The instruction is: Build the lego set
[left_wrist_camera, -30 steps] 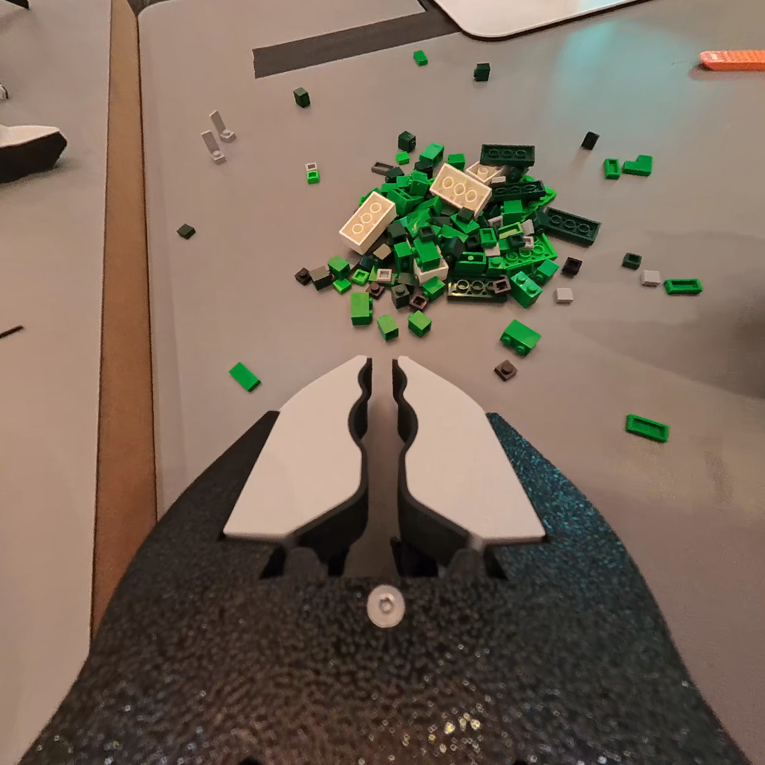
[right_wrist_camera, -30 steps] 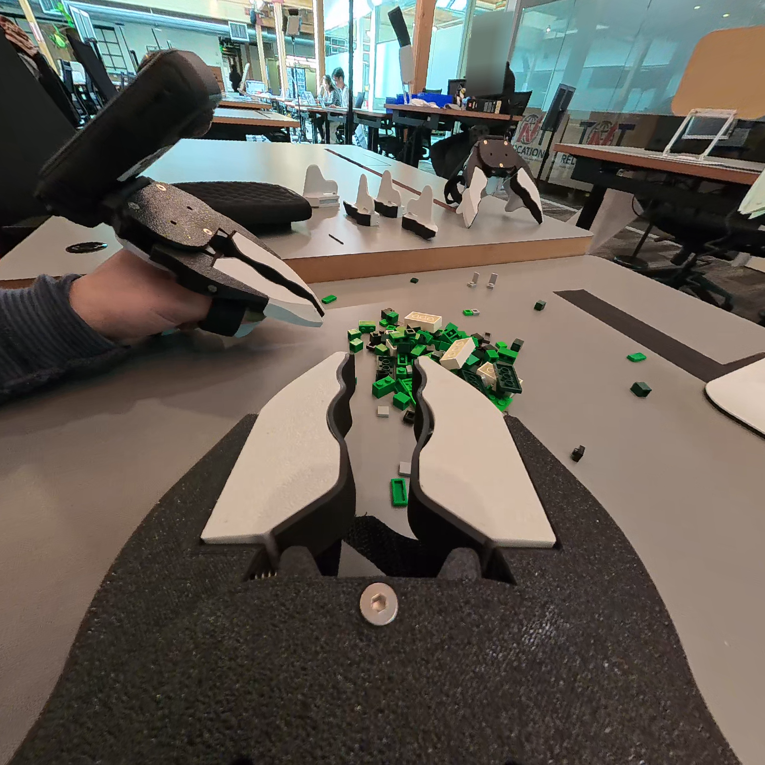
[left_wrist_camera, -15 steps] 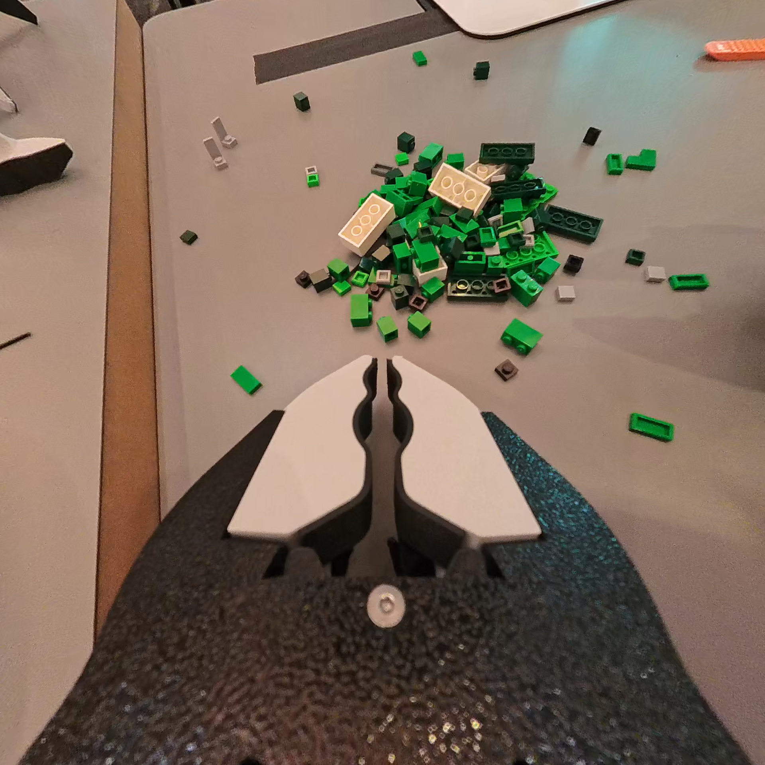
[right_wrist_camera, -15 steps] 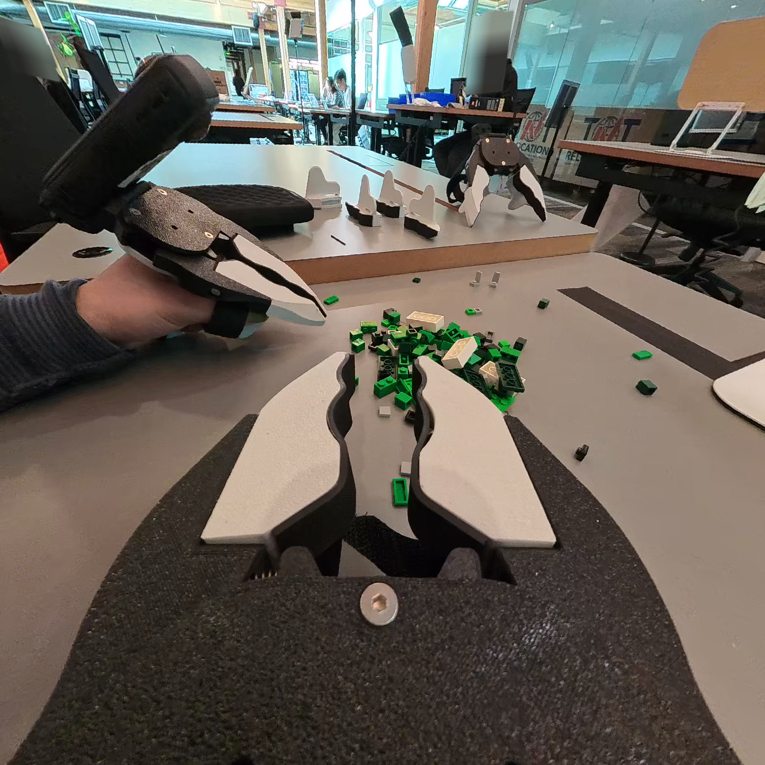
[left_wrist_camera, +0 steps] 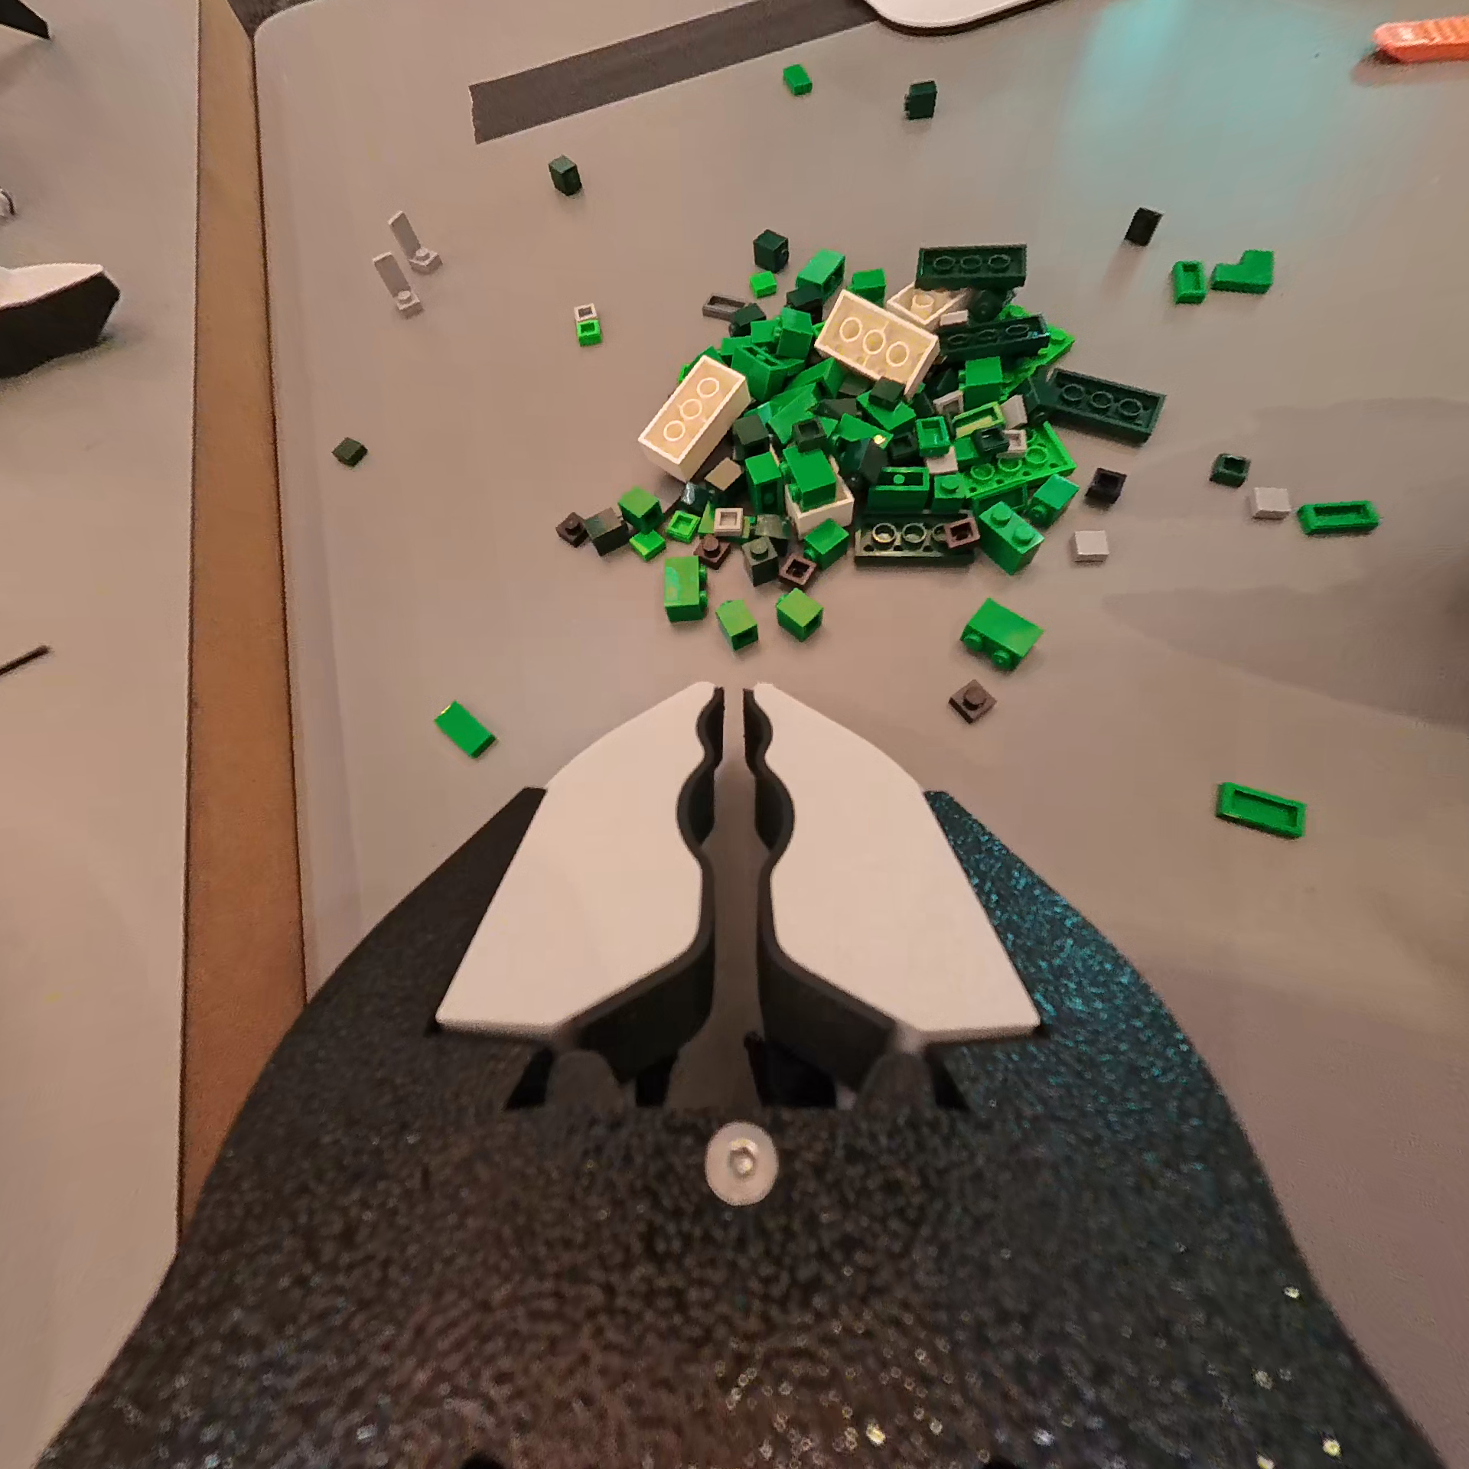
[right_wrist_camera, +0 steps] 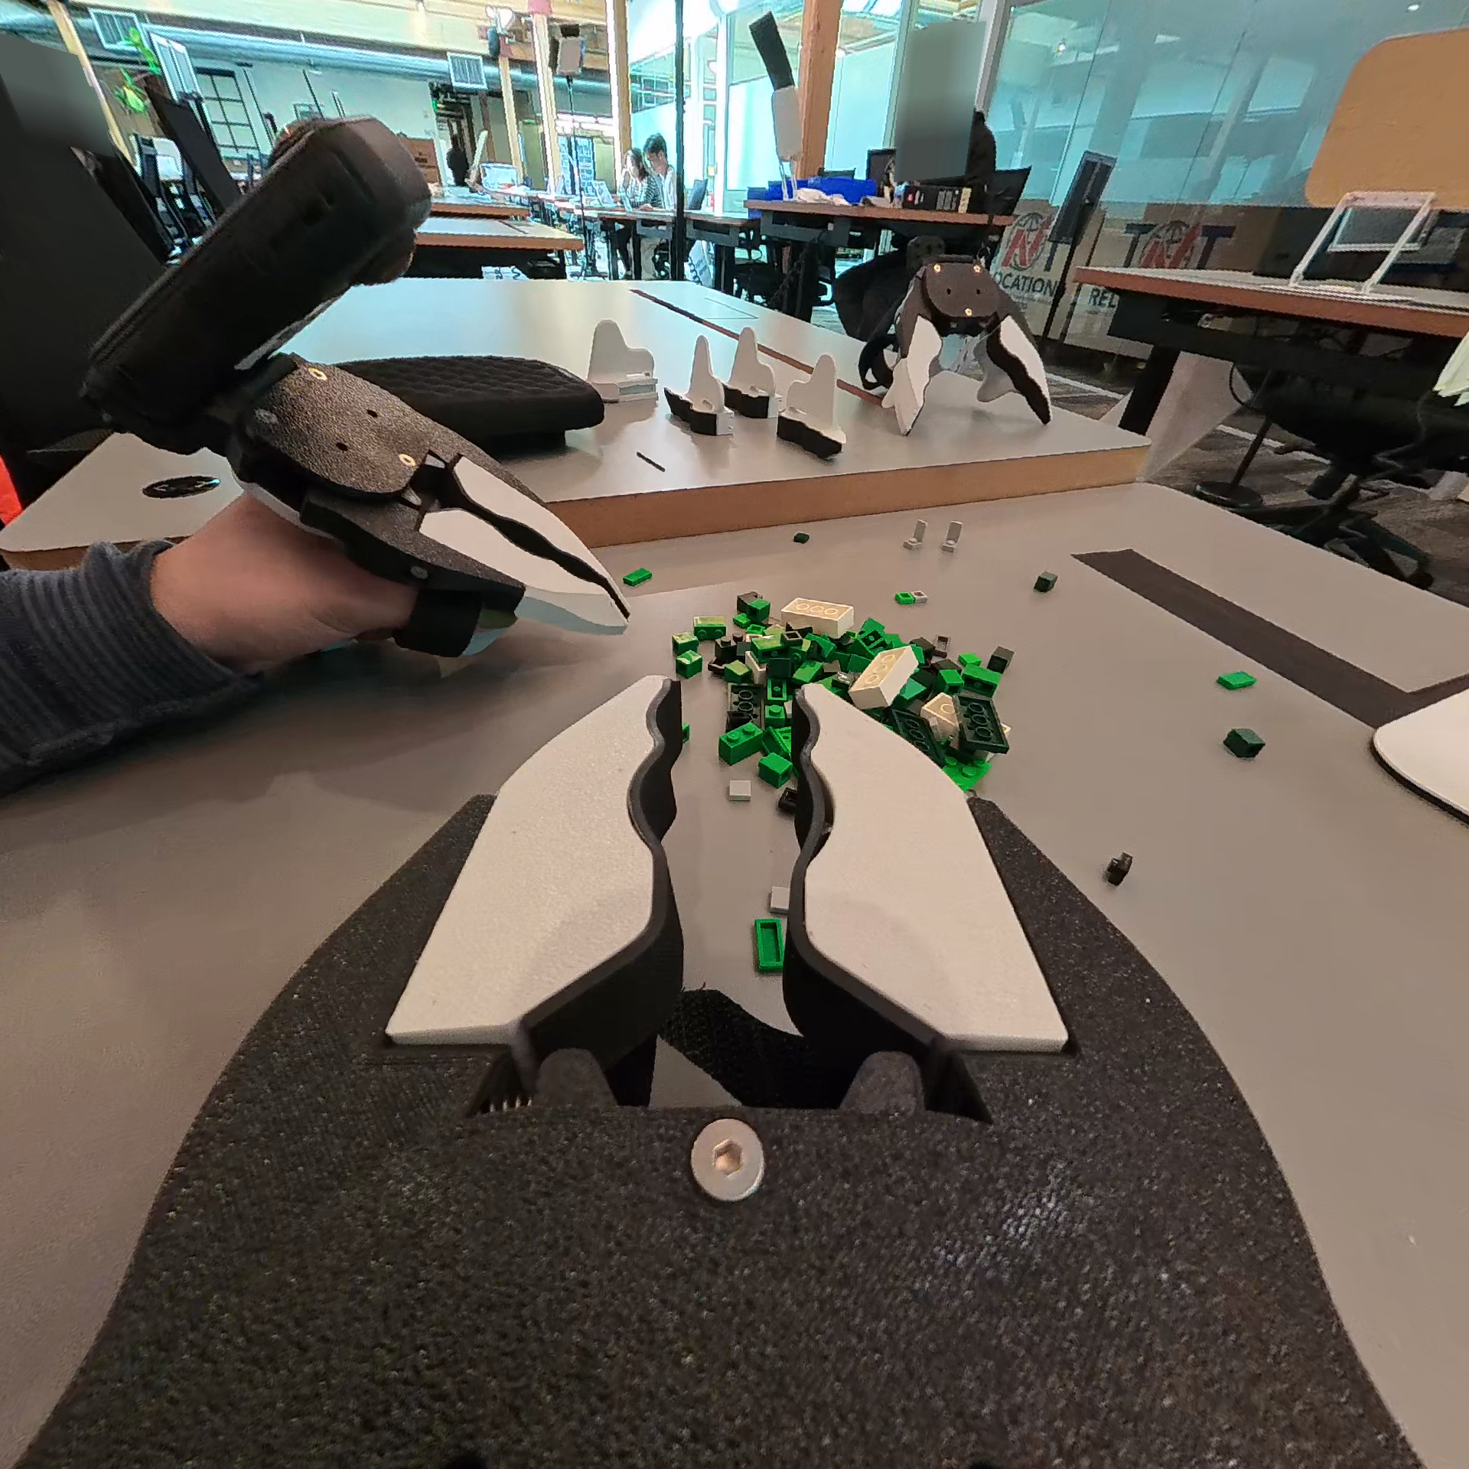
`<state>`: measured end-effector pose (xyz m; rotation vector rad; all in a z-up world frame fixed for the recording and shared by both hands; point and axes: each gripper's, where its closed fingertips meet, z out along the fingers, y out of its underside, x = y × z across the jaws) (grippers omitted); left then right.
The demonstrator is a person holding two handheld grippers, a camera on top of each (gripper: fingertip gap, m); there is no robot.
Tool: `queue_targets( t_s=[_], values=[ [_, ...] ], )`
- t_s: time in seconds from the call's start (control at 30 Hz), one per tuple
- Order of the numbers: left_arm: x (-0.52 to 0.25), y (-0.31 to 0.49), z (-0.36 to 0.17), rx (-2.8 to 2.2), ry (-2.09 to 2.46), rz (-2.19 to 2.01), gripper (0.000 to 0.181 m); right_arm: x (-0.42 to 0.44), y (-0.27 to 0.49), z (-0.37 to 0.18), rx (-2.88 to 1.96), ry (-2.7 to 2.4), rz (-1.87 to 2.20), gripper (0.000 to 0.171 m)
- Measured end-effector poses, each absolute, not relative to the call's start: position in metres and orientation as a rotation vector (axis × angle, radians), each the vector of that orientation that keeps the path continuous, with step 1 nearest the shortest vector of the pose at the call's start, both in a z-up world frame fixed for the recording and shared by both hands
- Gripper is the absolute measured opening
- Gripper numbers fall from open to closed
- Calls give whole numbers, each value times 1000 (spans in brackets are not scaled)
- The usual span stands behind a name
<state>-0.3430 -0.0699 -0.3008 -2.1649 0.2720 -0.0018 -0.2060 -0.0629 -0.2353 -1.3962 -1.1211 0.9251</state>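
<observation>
A pile of green, dark green and white lego pieces [left_wrist_camera: 811, 477] lies on the grey table [left_wrist_camera: 477, 556]; two white bricks [left_wrist_camera: 693, 421] sit on top of it. My left gripper [left_wrist_camera: 733, 690] hovers just short of the pile's near edge, jaws shut with only a thin slit and nothing between them. It also shows in the right wrist view [right_wrist_camera: 612, 612], held in a hand to the left of the pile [right_wrist_camera: 835, 684]. My right gripper [right_wrist_camera: 735, 685] is open and empty, low over the table on the pile's near side, with a green flat piece [right_wrist_camera: 768, 944] lying between its fingers.
Loose pieces are scattered around the pile, such as a green tile [left_wrist_camera: 465, 728] and a green plate [left_wrist_camera: 1260, 809]. A raised wood-edged table [left_wrist_camera: 230, 477] borders the left, with spare fingers [right_wrist_camera: 747, 397] and a spare gripper [right_wrist_camera: 962, 350]. A white board [right_wrist_camera: 1431, 747] lies at the right. The green tile [left_wrist_camera: 465, 728] lies around 7 centimetres away from my left fingertips. It is also in sight in the right wrist view [right_wrist_camera: 636, 574].
My left gripper's jaws have closed from a small gap to almost touching. The right gripper has stayed open and barely moved.
</observation>
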Motion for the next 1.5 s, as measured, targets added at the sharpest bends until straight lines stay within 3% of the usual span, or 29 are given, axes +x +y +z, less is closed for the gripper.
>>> queue_targets(
  t_s=[0.8, 0.9, 1.1, 1.33, 1.5],
  values=[
    [-342, -70, -302, -2173, 284, 1, 4, -206, -63, -235, -1398, -1120, 927, 25],
    [-339, -70, -298, -2141, 303, -31, 13, -206, -62, -235, -1398, -1119, 928, 25],
    [-368, -84, -271, -2164, 684, 21, 39, -205, -60, -234, -1408, -1094, 954, 25],
    [-403, -75, -290, -2368, 1231, 63, 40, -202, -57, -232, -1425, -1057, 1002, 25],
    [-413, -68, -306, -2459, 1314, -17, 35, -201, -56, -230, -1424, -1037, 1029, 25]
  ],
)
